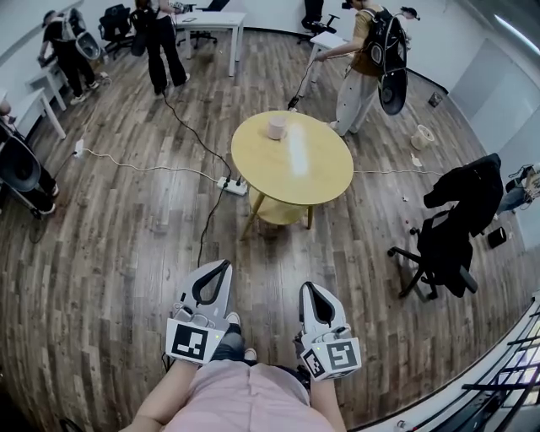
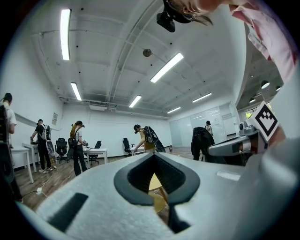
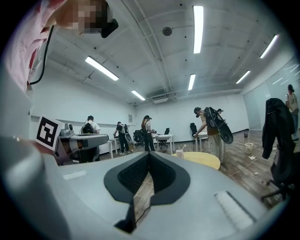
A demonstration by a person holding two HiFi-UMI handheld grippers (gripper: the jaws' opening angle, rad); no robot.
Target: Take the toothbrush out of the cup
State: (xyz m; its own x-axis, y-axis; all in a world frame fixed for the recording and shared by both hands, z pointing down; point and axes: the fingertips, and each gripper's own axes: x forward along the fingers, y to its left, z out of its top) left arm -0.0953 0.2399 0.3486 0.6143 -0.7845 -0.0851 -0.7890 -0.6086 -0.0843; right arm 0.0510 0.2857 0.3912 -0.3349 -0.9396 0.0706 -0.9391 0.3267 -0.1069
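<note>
A pink cup (image 1: 277, 126) stands near the far edge of a round yellow table (image 1: 312, 173), a good way ahead of me. In the right gripper view the cup (image 3: 180, 153) is small on the table (image 3: 204, 160), and a thin toothbrush (image 3: 183, 147) sticks up out of it. My left gripper (image 1: 225, 265) and right gripper (image 1: 306, 288) are held side by side low in the head view, far short of the table. Both point level towards it. The left gripper (image 2: 153, 155) and right gripper (image 3: 149, 153) each have their tips together, with nothing between them.
An office chair draped with a black jacket (image 1: 451, 228) stands to the right of the table. A power strip (image 1: 230, 185) and cables (image 1: 143, 165) lie on the wood floor to its left. Several people stand at white desks (image 1: 211, 21) at the back. A railing (image 1: 506, 371) runs at the lower right.
</note>
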